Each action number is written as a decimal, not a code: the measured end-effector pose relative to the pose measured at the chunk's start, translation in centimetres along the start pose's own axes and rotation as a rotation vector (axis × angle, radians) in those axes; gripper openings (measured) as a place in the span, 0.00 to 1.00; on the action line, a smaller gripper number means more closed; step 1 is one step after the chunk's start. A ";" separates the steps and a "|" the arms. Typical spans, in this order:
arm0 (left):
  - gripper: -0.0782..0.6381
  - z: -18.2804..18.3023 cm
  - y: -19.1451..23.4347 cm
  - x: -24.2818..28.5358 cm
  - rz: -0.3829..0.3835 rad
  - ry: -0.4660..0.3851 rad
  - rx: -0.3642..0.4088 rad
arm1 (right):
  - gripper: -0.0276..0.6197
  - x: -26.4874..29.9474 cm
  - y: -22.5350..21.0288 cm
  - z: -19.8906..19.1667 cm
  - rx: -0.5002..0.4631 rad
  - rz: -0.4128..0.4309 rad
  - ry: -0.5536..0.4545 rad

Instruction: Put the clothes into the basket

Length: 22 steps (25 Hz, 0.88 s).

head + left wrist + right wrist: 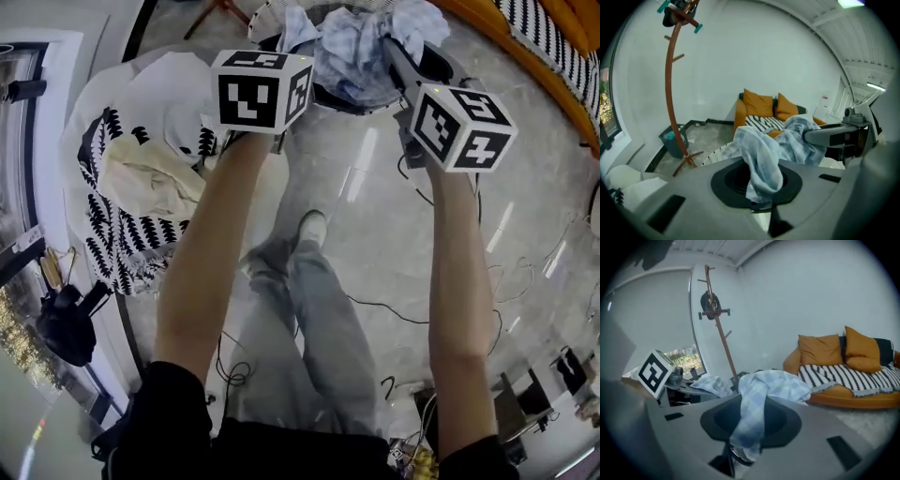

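Not done: white basket [712, 156] just ahead, pale checked shirt [352, 47] strung mid-air between both grippers, not dropped in. Left gripper [761, 206] and right gripper [740, 453] fingers [782, 224] pinched narrow on its cloth. Beige cloth [155, 183] at left probably still to go. Grey marble floor [534, 206], orange sofa [820, 350], coat stand [672, 93], loose cables [384, 309].

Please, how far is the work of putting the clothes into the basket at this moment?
Done: nothing can be confirmed, since the inside of the basket is hidden. In hand: the left tongs and the right tongs both pinch one blue checked garment, held above the basket. Left: dropping it in, then the pile of white and patterned clothes beside the person's left arm.
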State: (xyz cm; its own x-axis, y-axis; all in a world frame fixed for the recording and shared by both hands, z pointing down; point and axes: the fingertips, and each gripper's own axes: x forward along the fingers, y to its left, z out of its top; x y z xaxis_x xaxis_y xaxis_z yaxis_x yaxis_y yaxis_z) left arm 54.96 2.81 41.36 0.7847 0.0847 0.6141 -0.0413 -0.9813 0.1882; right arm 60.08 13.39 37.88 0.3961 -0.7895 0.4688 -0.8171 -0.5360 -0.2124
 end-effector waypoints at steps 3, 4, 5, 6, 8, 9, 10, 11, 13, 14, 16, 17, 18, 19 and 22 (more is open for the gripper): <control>0.16 -4.3 0.9 2.6 0.002 0.140 -0.061 | 0.30 2.8 -0.8 -4.6 -0.022 -0.025 0.152; 0.21 -5.7 0.9 3.2 -0.009 0.189 -0.081 | 0.34 3.0 -1.0 -5.8 -0.021 -0.025 0.188; 0.27 -6.9 1.0 3.5 -0.018 0.230 -0.091 | 0.36 3.0 -1.3 -6.7 -0.012 -0.027 0.215; 0.28 -8.0 1.1 3.5 -0.021 0.259 -0.096 | 0.38 3.0 -1.6 -7.4 -0.001 -0.033 0.235; 0.29 -10.0 1.8 2.7 -0.011 0.283 -0.123 | 0.38 2.9 -1.6 -8.4 0.024 -0.037 0.251; 0.29 -10.9 2.4 2.1 0.000 0.281 -0.146 | 0.38 3.0 -1.2 -8.8 0.037 -0.030 0.249; 0.29 -11.7 3.0 1.4 0.012 0.277 -0.170 | 0.38 3.1 -0.7 -9.1 0.048 -0.020 0.246; 0.29 -12.6 3.6 0.8 0.027 0.276 -0.191 | 0.38 3.3 -0.2 -9.5 0.055 -0.011 0.245; 0.30 -14.1 4.8 -0.8 0.059 0.273 -0.215 | 0.38 3.6 0.9 -10.1 0.070 0.009 0.243; 0.30 -14.9 5.5 -1.7 0.078 0.268 -0.217 | 0.38 3.7 1.6 -10.5 0.080 0.023 0.237; 0.30 -16.6 7.3 -3.8 0.119 0.253 -0.206 | 0.38 3.8 3.5 -11.1 0.097 0.063 0.218; 0.30 -17.5 8.4 -5.0 0.141 0.248 -0.196 | 0.38 3.8 4.6 -11.3 0.097 0.088 0.209; 0.30 -18.5 9.5 -6.2 0.165 0.247 -0.184 | 0.38 3.8 5.8 -11.6 0.087 0.115 0.203; 0.32 -19.5 10.7 -7.7 0.190 0.251 -0.170 | 0.39 3.7 7.0 -12.0 0.073 0.140 0.201; 0.35 -23.1 15.2 -13.1 0.290 0.303 -0.114 | 0.40 3.7 11.0 -14.0 0.038 0.212 0.215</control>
State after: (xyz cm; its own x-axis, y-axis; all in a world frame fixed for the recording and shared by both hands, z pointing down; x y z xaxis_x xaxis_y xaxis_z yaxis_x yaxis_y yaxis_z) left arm 29.77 -9.18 53.89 0.5139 -0.1280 0.8483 -0.3143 -0.9481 0.0474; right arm 46.68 8.75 49.28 0.1177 -0.8059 0.5803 -0.8542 -0.3802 -0.3547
